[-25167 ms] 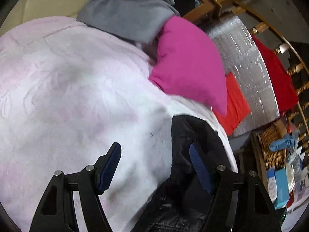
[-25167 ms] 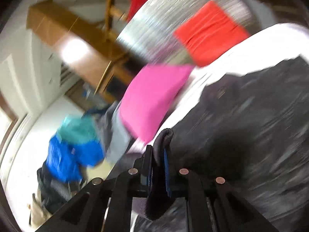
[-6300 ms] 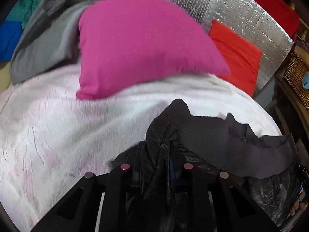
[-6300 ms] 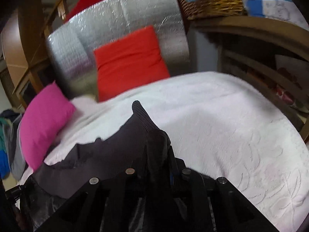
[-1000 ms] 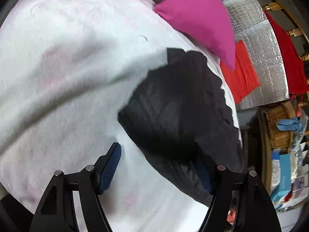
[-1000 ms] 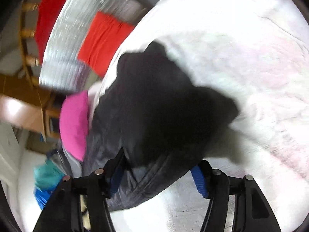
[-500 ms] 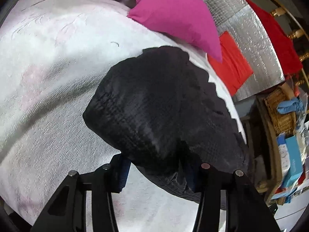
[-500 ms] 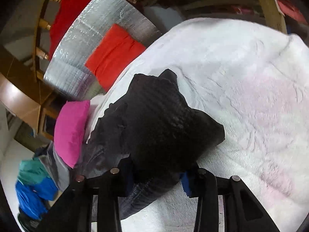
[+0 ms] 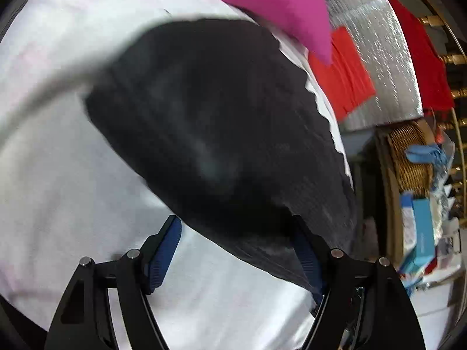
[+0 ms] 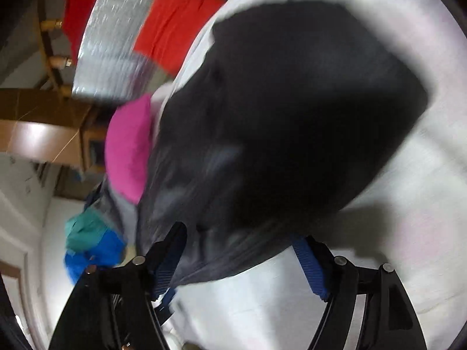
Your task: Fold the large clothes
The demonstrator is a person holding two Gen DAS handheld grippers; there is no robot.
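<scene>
A black garment [image 9: 219, 116] lies folded into a thick bundle on the white bedspread [image 9: 58, 175]. My left gripper [image 9: 236, 255] is at its near edge. The jaws are opening, and the hem lies loose between the blue pads [image 9: 166, 250] with no pinch. In the blurred right wrist view, the same black garment [image 10: 292, 116] fills the middle. My right gripper [image 10: 240, 262] is at its lower edge, jaws also opening. Cloth sits between them but hangs free of the pads [image 10: 309, 265].
A pink pillow [image 9: 271, 3] and a red cushion [image 9: 347, 70] lie beyond the garment, against a silver foil mat [image 9: 379, 43]. A wicker basket [image 9: 408, 160] and boxes stand off the bed's right side. Blue and teal clothes [image 10: 90, 242] are heaped past the bed's far end.
Half a second ago both grippers had narrowed on the garment's near edge. Both now stand wide again with the cloth released, and the garment looms larger in both views.
</scene>
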